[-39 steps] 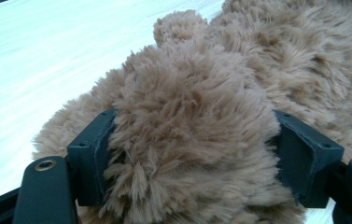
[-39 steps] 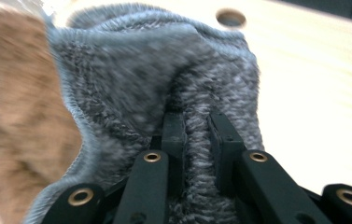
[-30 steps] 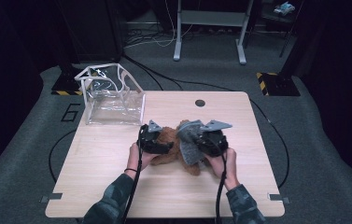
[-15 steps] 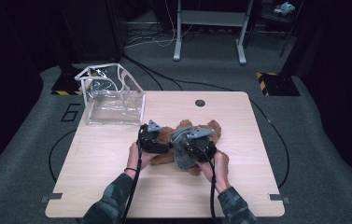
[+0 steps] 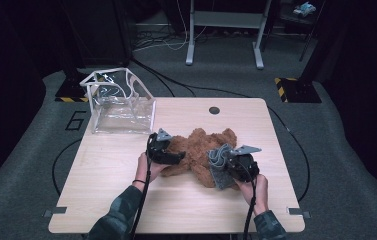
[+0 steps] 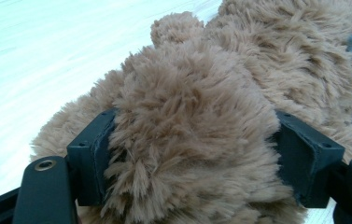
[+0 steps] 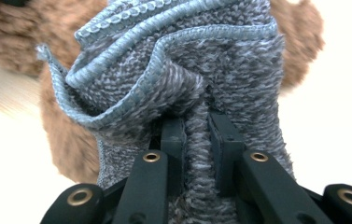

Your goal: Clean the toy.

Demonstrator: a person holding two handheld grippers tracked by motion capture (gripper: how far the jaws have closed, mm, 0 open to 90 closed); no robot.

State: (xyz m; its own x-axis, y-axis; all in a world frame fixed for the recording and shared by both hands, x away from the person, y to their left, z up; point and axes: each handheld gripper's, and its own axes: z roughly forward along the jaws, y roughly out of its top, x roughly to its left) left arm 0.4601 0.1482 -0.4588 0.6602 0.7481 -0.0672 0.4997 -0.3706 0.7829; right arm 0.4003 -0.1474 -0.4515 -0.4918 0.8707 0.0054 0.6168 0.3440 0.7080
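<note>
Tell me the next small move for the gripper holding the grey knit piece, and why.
Probably ease the right gripper toward the teddy bear, drawing the grey knit garment against its body. The jaws pinch a fold of the knit right beside the bear, and the left gripper clamps a plush limb, steadying it.

Teddy bear [image 5: 198, 152]: warm brown shaggy plush, one tone, no markings. Knitted cloth [image 7: 183, 79]: grey flecked with white, heathered look, pale blue-grey stitched edging along the rim. Left gripper [image 6: 190, 163]: black pads, dark body, brass-coloured rivets. Right gripper [image 7: 196, 140]: black, same brass rivets; grey plate on top in the high view. Table [image 5: 126, 200]: light wood grain, pale beige, one small dark round spot near the far edge. Bag [image 5: 121, 102]: clear, white trim. Floor [image 5: 21, 165]: dark grey carpet, white number 6, black-and-yellow striped blocks. Sleeves [image 5: 118, 220]: dark green camouflage pattern.
</note>
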